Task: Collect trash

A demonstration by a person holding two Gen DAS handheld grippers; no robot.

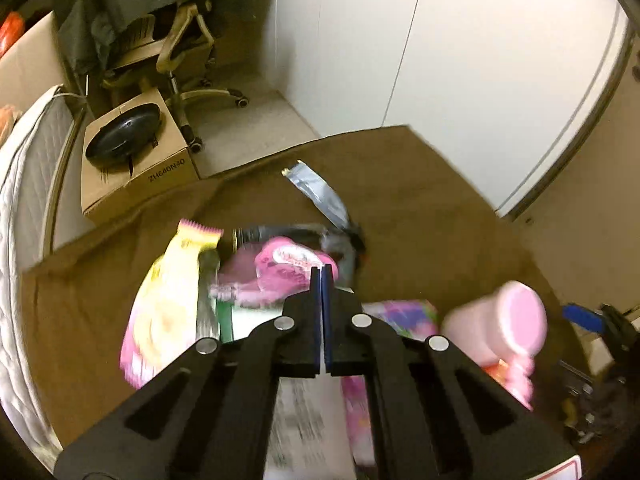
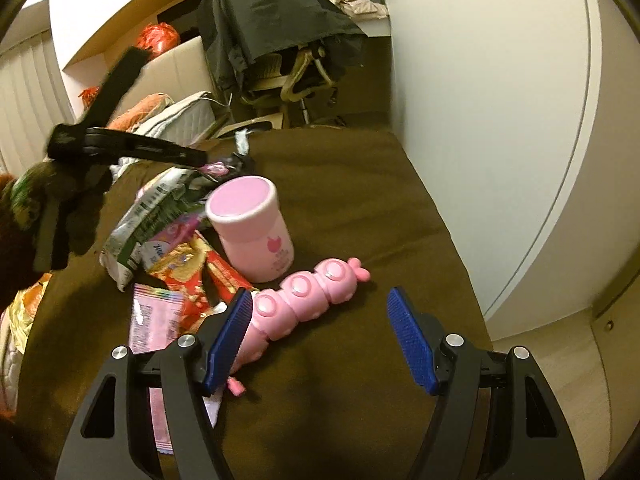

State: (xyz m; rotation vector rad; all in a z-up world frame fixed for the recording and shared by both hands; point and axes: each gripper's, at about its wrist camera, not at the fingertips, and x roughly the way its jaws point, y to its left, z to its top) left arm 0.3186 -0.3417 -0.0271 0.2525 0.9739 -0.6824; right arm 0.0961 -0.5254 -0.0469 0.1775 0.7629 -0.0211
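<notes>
Left gripper [image 1: 322, 276] hangs over the heap of wrappers, its 2 blue pads clenched flat together with nothing visibly caught between them, the tips over a pink wrapper [image 1: 286, 268]. At 9 o'clock from it lies a yellow-and-pink packet [image 1: 168, 308], at 12 o'clock a silver-blue wrapper [image 1: 318, 194], all on the brown blanket [image 1: 420, 200]. In the right wrist view, the right gripper [image 2: 320, 332] stands released, jaws wide apart and holding nothing. A pink caterpillar toy [image 2: 304, 296] lies at its 11 o'clock, touching the left pad; the pink jar [image 2: 252, 228] stands upright beyond, with red wrappers [image 2: 192, 276] at 10 o'clock.
</notes>
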